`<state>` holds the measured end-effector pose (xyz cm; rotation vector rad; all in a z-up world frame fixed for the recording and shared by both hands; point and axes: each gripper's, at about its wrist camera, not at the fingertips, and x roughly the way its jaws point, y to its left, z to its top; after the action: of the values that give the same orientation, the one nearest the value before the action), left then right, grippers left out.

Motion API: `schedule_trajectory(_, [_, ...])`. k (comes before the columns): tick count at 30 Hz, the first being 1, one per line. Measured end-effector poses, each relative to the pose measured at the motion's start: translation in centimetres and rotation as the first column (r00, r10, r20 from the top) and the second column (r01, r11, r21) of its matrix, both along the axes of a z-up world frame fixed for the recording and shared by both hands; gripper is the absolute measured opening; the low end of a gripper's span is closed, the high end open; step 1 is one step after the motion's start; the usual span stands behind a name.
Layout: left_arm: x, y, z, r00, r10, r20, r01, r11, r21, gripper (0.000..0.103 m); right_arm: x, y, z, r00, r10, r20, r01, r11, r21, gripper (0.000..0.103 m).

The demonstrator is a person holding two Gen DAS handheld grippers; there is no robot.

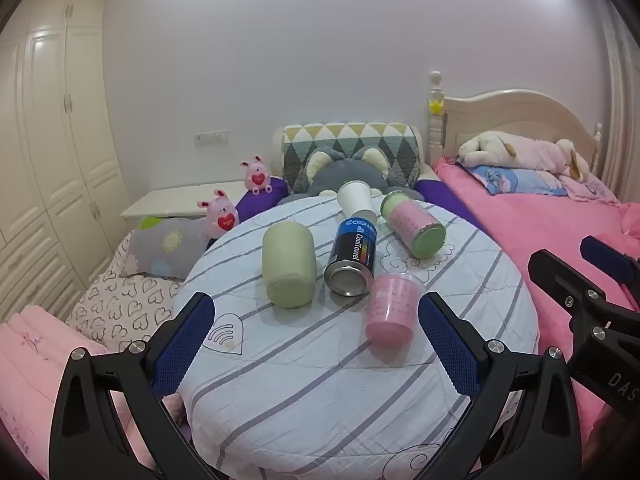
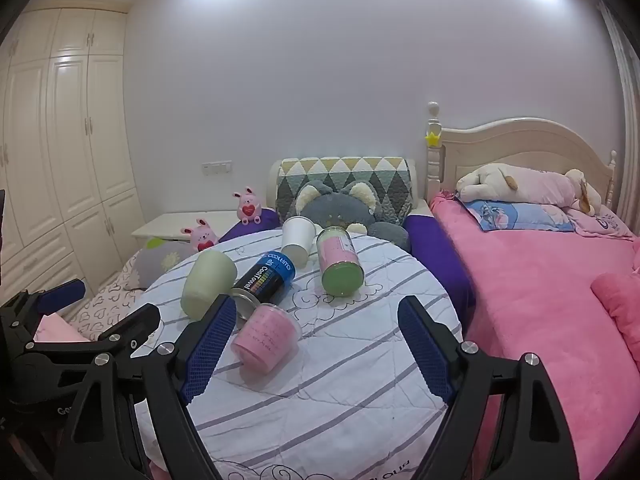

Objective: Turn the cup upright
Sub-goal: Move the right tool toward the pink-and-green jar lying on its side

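Note:
Several containers lie on their sides on a round table with a striped white cloth [image 1: 320, 380] [image 2: 340, 380]. A pink cup [image 1: 392, 308] [image 2: 267, 338] lies nearest. Behind it lie a pale green cup [image 1: 287, 264] [image 2: 206, 282], a blue-black can [image 1: 352, 260] [image 2: 266, 280], a white paper cup [image 1: 355, 200] [image 2: 297, 240] and a pink-green cup [image 1: 414, 224] [image 2: 340, 266]. My left gripper [image 1: 316, 348] is open and empty before the table's near side. My right gripper [image 2: 316, 348] is open and empty, its left finger [image 2: 208, 348] close beside the pink cup. The right gripper also shows at the right edge of the left wrist view [image 1: 592, 280].
A pink bed [image 1: 540, 232] [image 2: 540, 280] with a plush dog [image 2: 528, 188] lies right of the table. A grey plush [image 1: 348, 168] and patterned cushion [image 2: 344, 176] sit behind it. A heart-print bed [image 1: 120, 304], pink bunnies [image 1: 218, 212] and white wardrobes [image 1: 48, 140] are at left.

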<state>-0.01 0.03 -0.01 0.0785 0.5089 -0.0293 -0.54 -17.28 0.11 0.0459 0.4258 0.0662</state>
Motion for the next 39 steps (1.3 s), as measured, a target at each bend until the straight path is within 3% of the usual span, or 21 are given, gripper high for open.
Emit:
schedule_trajectory(20, [0.7, 0.4, -1.2, 1.000, 0.009, -0.023, -0.009, 1.000, -0.009, 0.103, 0.8, -0.1, -0.7, 1.000, 0.001, -0.024, -0.001, 1.000, 0.012, 0.084])
schedule_trajectory(39, [5.0, 0.5, -2.3, 0.996, 0.021, -0.089, -0.024, 0.999, -0.035, 0.103, 4.2, -1.2, -2.3, 0.997, 0.005, -0.078, -0.001, 0.999, 0.039, 0.084])
